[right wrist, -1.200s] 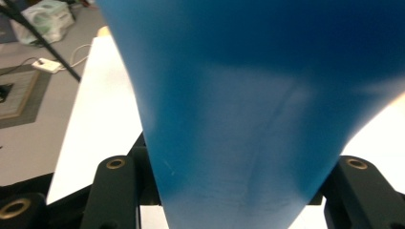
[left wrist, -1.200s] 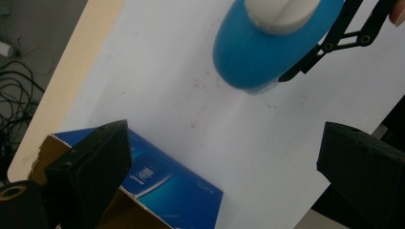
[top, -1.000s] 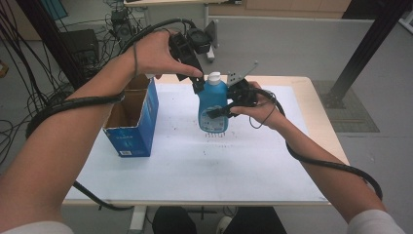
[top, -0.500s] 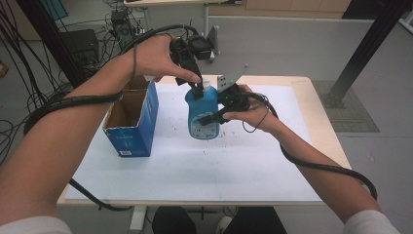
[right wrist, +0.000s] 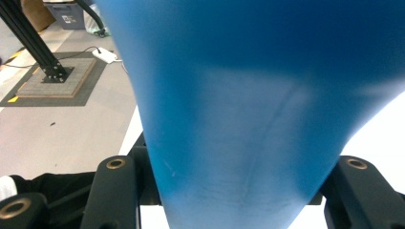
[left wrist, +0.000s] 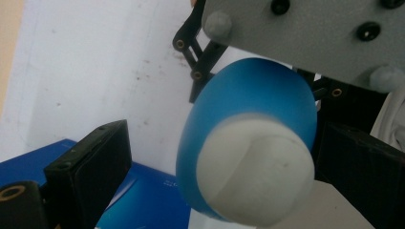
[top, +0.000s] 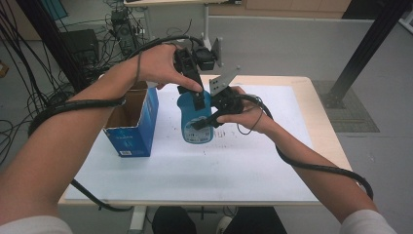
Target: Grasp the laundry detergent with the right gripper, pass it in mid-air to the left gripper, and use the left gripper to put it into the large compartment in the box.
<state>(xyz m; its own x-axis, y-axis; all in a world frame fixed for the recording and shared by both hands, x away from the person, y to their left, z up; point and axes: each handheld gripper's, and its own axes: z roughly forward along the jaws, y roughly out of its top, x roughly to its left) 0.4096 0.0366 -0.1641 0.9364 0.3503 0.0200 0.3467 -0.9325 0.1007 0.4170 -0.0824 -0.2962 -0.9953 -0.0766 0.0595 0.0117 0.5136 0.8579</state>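
Note:
A blue bottle [top: 194,127] with a white cap [left wrist: 255,174] is held above the white table top [top: 243,161], its body pinched between the jaws of my right gripper [top: 208,120]. In the right gripper view the blue body [right wrist: 248,119] sits squeezed between both jaws of that gripper [right wrist: 236,191]. My left gripper [top: 196,92] hangs over the bottle's top. In the left gripper view that gripper [left wrist: 234,143] is open, its jaws wide on either side of the cap, the left jaw well apart from it.
An open blue cardboard box [top: 132,124] stands on the table just left of the bottle. Cables [top: 78,105] trail along both forearms. A black post [top: 363,46] and its foot plate stand on the floor at the right.
Both grippers and the bottle have shifted left and nearer to me, toward the blue box. The bottle now leans more.

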